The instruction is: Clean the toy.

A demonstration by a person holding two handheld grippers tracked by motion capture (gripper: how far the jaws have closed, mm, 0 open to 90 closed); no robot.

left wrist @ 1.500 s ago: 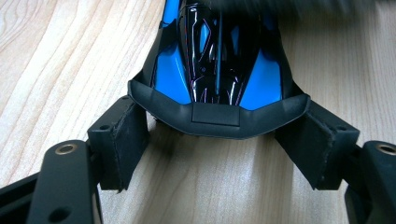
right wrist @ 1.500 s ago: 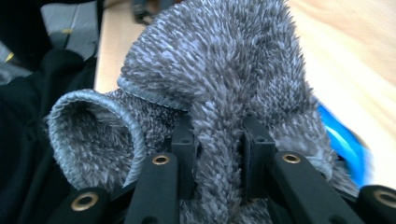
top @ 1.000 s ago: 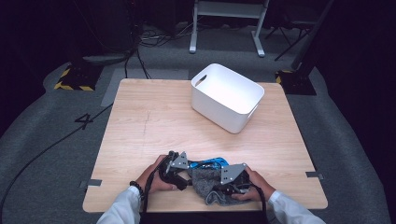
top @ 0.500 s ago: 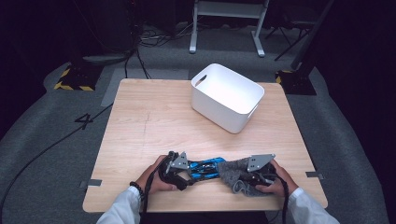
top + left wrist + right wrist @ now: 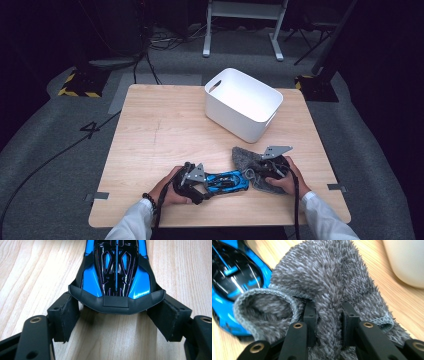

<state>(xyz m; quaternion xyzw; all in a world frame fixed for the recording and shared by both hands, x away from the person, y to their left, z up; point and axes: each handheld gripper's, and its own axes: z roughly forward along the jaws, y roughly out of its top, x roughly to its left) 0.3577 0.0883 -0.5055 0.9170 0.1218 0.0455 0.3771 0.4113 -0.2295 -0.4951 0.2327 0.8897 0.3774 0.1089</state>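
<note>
A blue and black toy car [image 5: 227,181] lies on the wooden table [image 5: 160,130] near its front edge. My left gripper [image 5: 207,186] holds it from the left. In the left gripper view, the car [image 5: 116,272] points away and its black end bar sits between the pads of my left gripper [image 5: 116,317]. A fuzzy grey cloth [image 5: 247,157] lies just right of the car, with my right gripper [image 5: 260,172] shut on it. In the right gripper view, a fold of the cloth [image 5: 332,277] is pinched by my right gripper [image 5: 328,320], with the car [image 5: 234,272] at the left.
An empty white plastic bin [image 5: 242,102] stands at the back right of the table, and its wall [image 5: 407,260] shows beyond the cloth. Cables and a yellow-black floor block lie on the dark carpet around the table.
My right gripper has carried the grey cloth to the right, off the car, uncovering the car's blue body. The left gripper and the car have stayed put.
</note>
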